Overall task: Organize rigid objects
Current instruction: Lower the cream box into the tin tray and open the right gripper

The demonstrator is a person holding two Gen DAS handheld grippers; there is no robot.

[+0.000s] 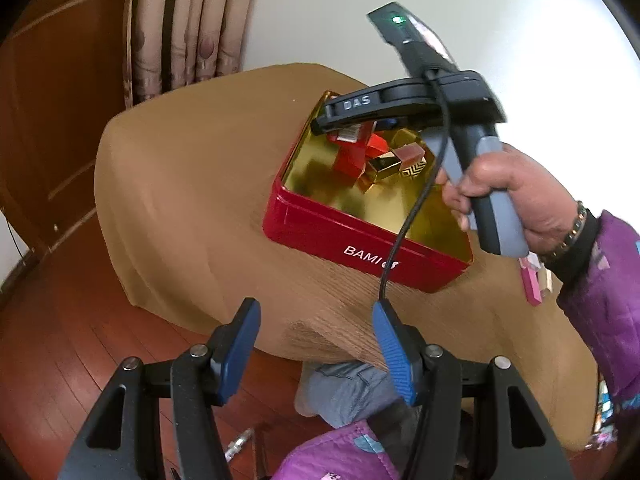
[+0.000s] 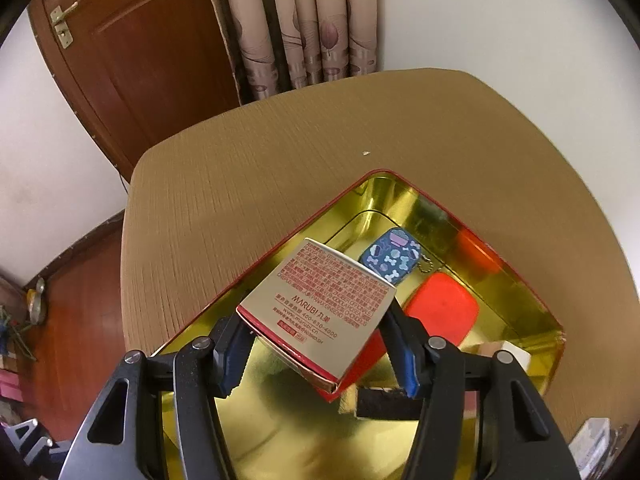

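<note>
A red BAMI tin [image 1: 360, 248] with a gold inside sits on the tan table [image 1: 180, 200]. My right gripper [image 2: 320, 356] is shut on a cream MARUBI box [image 2: 324, 304] with red print and holds it tilted over the tin [image 2: 384, 188]. Seen from the left wrist, a hand carries that gripper [image 1: 340, 128] above the tin's far corner. Inside the tin lie red boxes [image 1: 352, 156], a gold and brown case [image 1: 396, 160], a blue patterned pouch [image 2: 394, 258] and an orange-red block [image 2: 440, 308]. Near the table's front edge my left gripper [image 1: 316, 344] is open with nothing between its fingers.
A pink item [image 1: 532, 284] lies on the table right of the tin, partly behind the person's purple sleeve [image 1: 600, 300]. The right gripper's black cable [image 1: 416, 204] hangs across the tin. Curtains [image 2: 304, 20] and a wooden door [image 2: 132, 52] stand behind the table.
</note>
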